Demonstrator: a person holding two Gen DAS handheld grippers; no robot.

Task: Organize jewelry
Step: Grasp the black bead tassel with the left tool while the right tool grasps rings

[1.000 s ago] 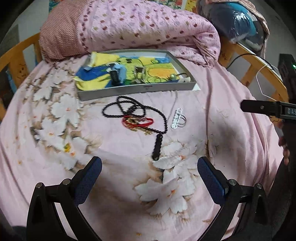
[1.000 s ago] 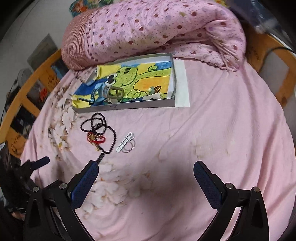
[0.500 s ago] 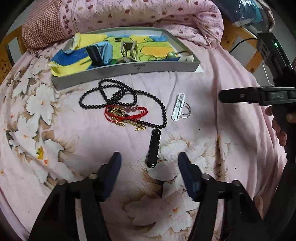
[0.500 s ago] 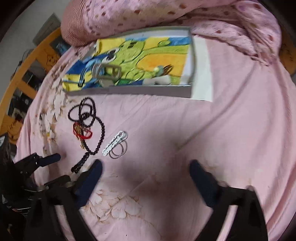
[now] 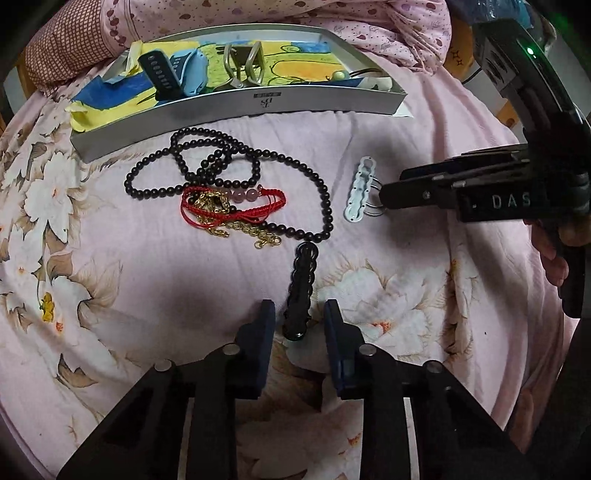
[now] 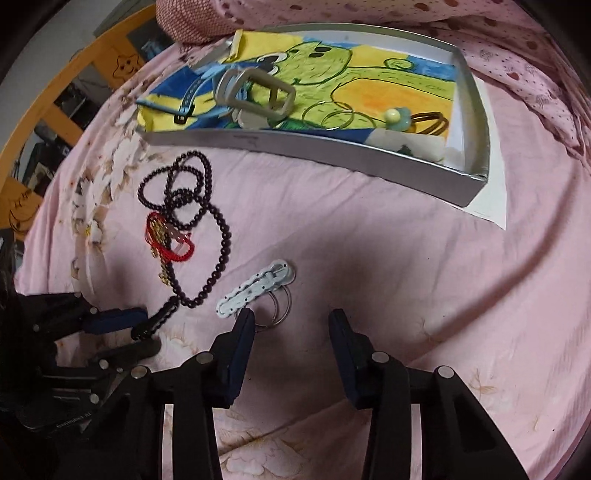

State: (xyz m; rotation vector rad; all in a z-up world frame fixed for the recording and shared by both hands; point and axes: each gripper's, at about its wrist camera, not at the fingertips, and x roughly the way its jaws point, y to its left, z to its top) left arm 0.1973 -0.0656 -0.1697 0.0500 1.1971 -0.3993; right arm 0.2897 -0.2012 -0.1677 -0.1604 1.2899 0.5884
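A black bead necklace (image 5: 221,162) lies on the pink bedsheet, with its black tassel (image 5: 301,291) pointing at me. My left gripper (image 5: 298,317) is open, its fingers either side of the tassel's tip. A red cord bracelet (image 5: 236,201) and a gold chain (image 5: 243,230) lie tangled with the beads. A white clip with metal rings (image 6: 255,288) lies just ahead of my right gripper (image 6: 288,325), which is open; its left finger (image 6: 242,328) touches the rings. The necklace (image 6: 199,206) also shows in the right wrist view.
A shallow grey tray (image 5: 236,107) with a cartoon-print lining (image 6: 369,85) sits beyond the jewelry; it holds watch straps, a buckle, hoops and a hair tie. A rolled pink quilt (image 5: 258,14) lies behind it. A wooden bed rail (image 6: 55,107) runs along the left.
Both grippers have moved forward and down toward the jewelry. My left gripper's fingers have narrowed around the tassel tip. My right gripper has narrowed and come up to the white clip.
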